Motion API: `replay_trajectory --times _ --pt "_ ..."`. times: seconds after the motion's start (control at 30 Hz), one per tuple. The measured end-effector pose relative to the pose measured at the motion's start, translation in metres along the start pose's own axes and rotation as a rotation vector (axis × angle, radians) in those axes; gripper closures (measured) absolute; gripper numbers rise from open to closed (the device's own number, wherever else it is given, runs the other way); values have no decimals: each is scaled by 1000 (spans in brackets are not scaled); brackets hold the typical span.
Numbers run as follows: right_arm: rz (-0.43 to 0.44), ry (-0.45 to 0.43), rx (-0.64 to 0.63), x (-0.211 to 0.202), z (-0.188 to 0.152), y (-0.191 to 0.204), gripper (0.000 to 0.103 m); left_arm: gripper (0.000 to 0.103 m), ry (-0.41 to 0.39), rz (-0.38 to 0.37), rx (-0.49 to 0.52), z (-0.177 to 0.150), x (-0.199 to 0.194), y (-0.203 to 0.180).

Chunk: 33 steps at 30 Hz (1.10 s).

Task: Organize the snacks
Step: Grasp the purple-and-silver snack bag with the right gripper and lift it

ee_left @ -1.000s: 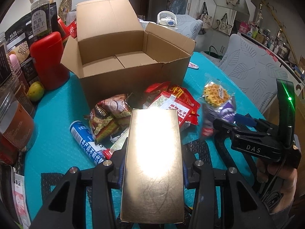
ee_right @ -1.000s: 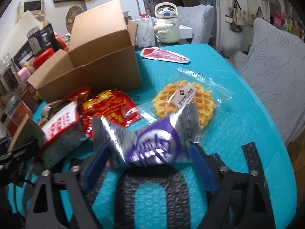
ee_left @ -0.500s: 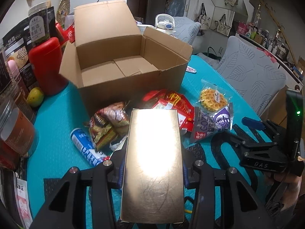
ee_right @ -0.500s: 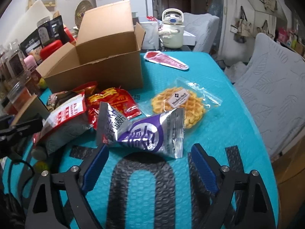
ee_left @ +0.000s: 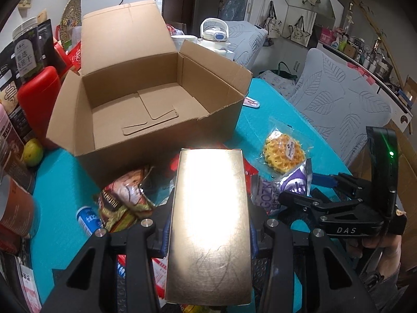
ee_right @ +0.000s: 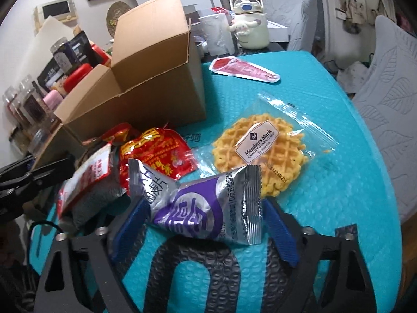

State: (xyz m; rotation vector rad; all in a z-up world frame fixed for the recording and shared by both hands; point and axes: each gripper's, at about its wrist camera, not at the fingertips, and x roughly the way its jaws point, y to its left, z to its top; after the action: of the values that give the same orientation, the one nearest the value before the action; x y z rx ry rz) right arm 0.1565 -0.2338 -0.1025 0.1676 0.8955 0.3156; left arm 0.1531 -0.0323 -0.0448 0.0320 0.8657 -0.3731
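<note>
My left gripper (ee_left: 208,230) is shut on a shiny gold box (ee_left: 209,224) and holds it above the snack pile, just in front of the open, empty cardboard box (ee_left: 146,101). My right gripper (ee_right: 206,221) is open, its blue fingers (ee_right: 280,228) on either side of a purple and silver snack packet (ee_right: 200,203) that lies on the teal table (ee_right: 338,182). The right gripper also shows in the left wrist view (ee_left: 320,195). A wrapped waffle (ee_right: 260,154) lies just past the packet. Red snack bags (ee_right: 156,154) lie to its left.
The cardboard box shows in the right wrist view (ee_right: 146,91) at the left. A red container (ee_left: 39,96), jars and bags crowd the left edge. A blue tube (ee_left: 88,220) and a brown bag (ee_left: 125,198) lie front left. A white kettle (ee_right: 250,23) and a red pouch (ee_right: 242,69) are beyond.
My left gripper has lifted the gold box up and towards the cardboard box. My right gripper let the purple packet drop onto the table, pulled back, then came forward around it again.
</note>
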Motion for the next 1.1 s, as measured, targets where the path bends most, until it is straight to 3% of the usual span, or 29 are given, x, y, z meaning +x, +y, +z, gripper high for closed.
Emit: replay_trajectory --times 0.07,0.33,0.73,0.8,0.87,0.97,1.1 --pt "-25 0 3 -3 -2 -3 43 60 0 1 2 2 1 0" --pt "-19 -17 45 -24 -17 0 62 60 -1 -19 27 -2 -2 -8" --pt "-22 44 -26 -50 -59 48 61 60 4 -13 23 -23 -19 2" --pt "-63 48 -33 -47 -61 50 55 60 10 -5 16 -27 -21 5" --pt "-111 44 -8 -42 -60 45 30 60 14 4 8 -31 -22 8" --pt "-125 30 9 -30 -55 38 27 60 17 14 0 -34 -22 10" --pt "-76 38 -22 -14 -47 40 27 60 17 20 -8 -37 -23 14"
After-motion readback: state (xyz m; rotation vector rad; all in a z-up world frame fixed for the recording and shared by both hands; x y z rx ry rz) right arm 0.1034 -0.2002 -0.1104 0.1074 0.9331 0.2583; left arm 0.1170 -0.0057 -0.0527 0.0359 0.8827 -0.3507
